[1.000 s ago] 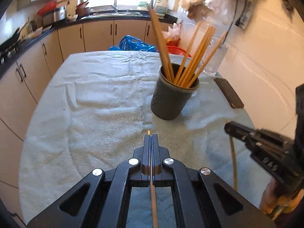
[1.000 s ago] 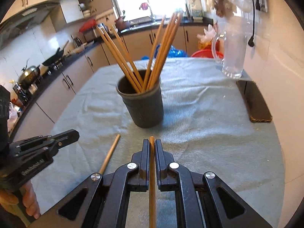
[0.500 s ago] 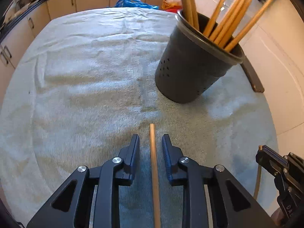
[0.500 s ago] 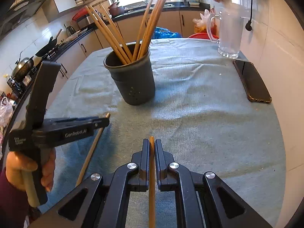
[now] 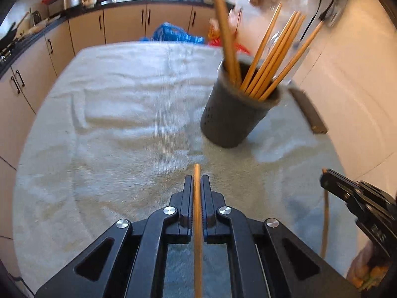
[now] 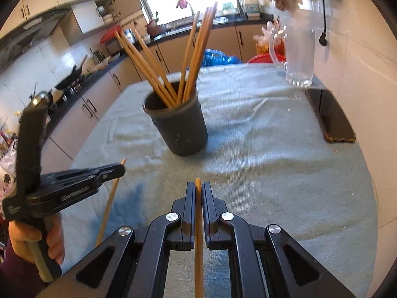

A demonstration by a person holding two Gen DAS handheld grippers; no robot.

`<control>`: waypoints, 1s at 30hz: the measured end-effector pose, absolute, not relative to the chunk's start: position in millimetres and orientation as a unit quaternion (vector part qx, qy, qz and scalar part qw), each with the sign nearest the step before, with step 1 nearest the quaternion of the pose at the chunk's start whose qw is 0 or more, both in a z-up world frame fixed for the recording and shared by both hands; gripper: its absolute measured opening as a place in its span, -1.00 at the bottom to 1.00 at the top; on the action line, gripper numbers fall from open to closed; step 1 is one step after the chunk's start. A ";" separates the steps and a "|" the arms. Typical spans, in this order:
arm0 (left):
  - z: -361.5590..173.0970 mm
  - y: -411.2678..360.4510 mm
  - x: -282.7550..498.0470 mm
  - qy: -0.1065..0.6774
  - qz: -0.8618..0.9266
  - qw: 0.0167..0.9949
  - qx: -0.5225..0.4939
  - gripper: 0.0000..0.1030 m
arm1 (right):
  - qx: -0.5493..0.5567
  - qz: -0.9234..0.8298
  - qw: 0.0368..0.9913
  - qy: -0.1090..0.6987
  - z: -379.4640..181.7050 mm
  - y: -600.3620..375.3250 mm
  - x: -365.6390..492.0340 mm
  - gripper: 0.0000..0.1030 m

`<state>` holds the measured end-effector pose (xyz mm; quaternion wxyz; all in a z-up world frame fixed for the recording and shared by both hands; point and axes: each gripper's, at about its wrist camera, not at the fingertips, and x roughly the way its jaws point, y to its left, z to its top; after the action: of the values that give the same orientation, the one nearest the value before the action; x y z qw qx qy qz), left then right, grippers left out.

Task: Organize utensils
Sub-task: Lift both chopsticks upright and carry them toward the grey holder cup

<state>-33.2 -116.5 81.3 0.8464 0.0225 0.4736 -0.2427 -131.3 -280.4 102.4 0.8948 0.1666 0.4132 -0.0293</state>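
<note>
Left wrist: my left gripper [image 5: 197,186], jaws just closing, now clamps a chopstick [image 5: 197,221] short of the dark holder [image 5: 230,124]. Thin stiff bamboo, light, smooth; probably pivots unless gripped mid-shaft.
Right wrist: my right gripper [image 6: 198,191] pinches another chopstick [image 6: 198,223] before the perforated round holder [image 6: 183,129] on the towel [image 6: 273,164].

Bare towel [image 5: 119,114] lies open left of the holder [image 5: 230,121]; phone [image 6: 330,116] flanks right.

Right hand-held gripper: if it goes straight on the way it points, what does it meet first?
Probably the towel-covered table, short of the dark utensil cup. The right hand-held gripper points steeply down with its chopstick; depth is unclear.
</note>
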 end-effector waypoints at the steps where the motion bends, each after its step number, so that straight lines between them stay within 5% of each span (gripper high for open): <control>1: 89.6 -114.8 -40.2 0.464 -0.245 0.851 0.019 -0.90 | 0.168 -0.031 0.899 0.404 108.1 -280.8 -134.2 -0.88; 11: 158.4 -111.7 -94.6 0.368 -0.258 0.893 0.018 -0.90 | 0.146 -0.042 0.930 0.333 156.8 -267.4 -166.9 -0.88; 30: 199.9 -113.2 -154.5 0.287 -0.273 0.917 0.045 -0.90 | 0.124 -0.044 0.952 0.277 198.6 -249.1 -216.9 -0.88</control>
<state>-154.5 -113.2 199.9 0.9171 0.0449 0.2872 -0.2726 -216.9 -249.1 198.6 0.9517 0.1244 0.2770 -0.0444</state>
